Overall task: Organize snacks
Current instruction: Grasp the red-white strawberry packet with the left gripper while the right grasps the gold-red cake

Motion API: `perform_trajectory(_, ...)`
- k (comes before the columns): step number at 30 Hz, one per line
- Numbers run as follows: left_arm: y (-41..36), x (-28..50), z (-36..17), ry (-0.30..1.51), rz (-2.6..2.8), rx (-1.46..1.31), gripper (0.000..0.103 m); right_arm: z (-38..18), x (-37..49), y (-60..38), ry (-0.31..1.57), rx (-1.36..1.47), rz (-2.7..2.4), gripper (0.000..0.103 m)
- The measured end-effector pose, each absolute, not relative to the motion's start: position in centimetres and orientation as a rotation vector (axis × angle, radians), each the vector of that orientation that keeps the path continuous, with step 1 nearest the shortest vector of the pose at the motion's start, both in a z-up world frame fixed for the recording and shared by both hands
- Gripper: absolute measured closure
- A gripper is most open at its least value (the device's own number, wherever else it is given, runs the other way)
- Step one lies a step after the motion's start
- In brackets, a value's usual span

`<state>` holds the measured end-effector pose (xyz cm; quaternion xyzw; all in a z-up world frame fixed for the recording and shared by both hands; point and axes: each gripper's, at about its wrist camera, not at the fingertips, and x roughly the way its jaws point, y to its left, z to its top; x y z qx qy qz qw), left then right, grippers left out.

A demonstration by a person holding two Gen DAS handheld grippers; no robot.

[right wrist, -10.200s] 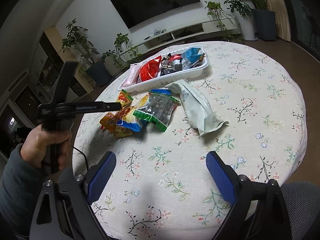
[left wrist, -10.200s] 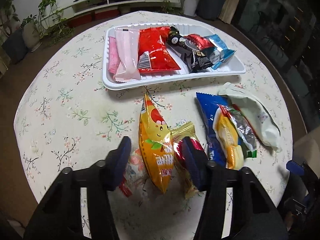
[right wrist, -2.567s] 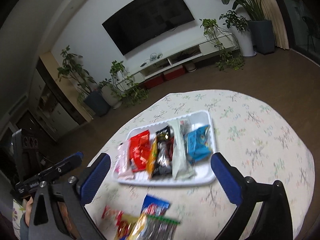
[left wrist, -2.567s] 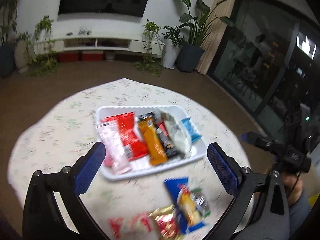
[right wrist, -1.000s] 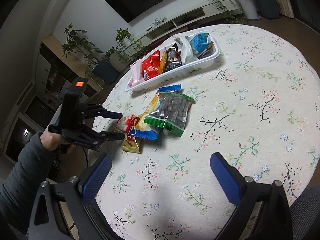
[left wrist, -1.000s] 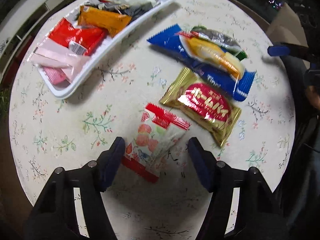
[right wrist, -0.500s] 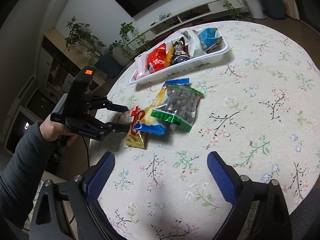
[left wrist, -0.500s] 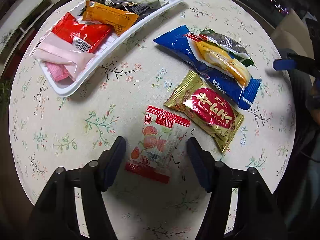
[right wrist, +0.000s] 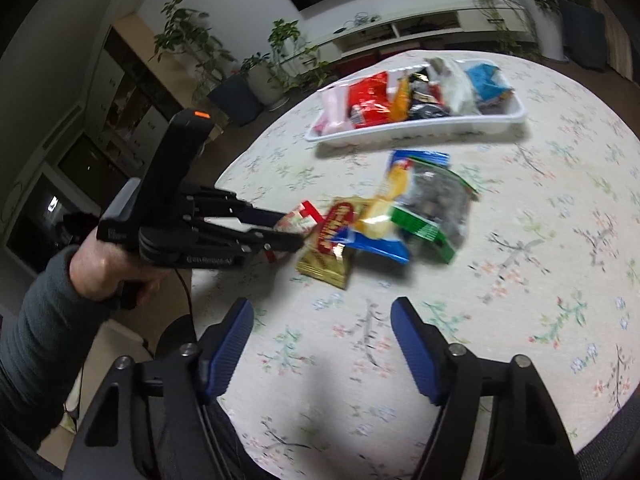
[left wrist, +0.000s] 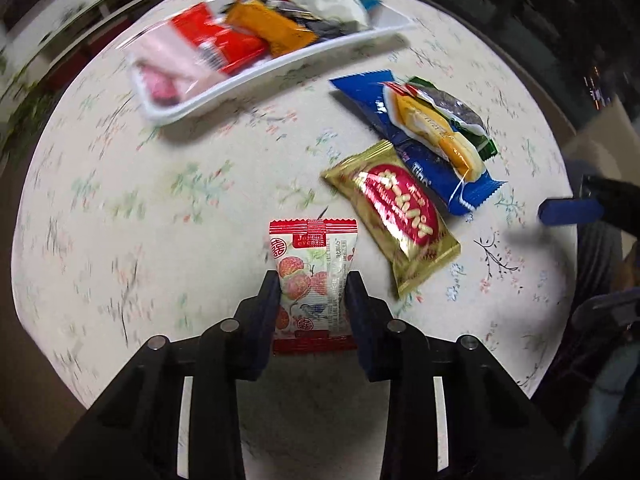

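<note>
Left tool [left wrist: 313, 290]: pinched on red-and-white snack packet [left wrist: 313, 276], long axis in line w/ fingers, low over table [left wrist: 120, 208]. Tray [left wrist: 280, 60] lies ahead, up-left. Right tool [right wrist: 322, 344]: parted, holding nothing, farther off. Packet's near end hidden btwn fingers; tray contents blurred.

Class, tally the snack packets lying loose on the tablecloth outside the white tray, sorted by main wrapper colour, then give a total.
Red and white packet, held by the left gripper: 1
Gold packet: 1
Blue packet: 1
Yellow packet: 1
Green-edged clear packet: 1
Total: 5
</note>
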<state>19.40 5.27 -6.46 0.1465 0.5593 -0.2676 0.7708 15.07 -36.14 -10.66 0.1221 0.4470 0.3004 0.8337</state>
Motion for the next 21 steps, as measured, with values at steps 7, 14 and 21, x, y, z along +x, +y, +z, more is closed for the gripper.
perform_trajectory(7,11.5,14.7,-6.4,1.150,-0.510,0.019,0.073,-9.9,17.8,-31.6,0.996,0.260,0.722,0.037)
perform_trajectory(14,13.0,11.9,-6.2,1.100,-0.469,-0.063,0.072,-11.2,21.9,-28.6,1.069,0.180,0.575,0.042)
perform_trajectory(21,12.3,12.1,-6.4,1.083,-0.468,-0.071,0.072,-13.7,23.4,-30.0,1.120,0.113,0.449,0.044)
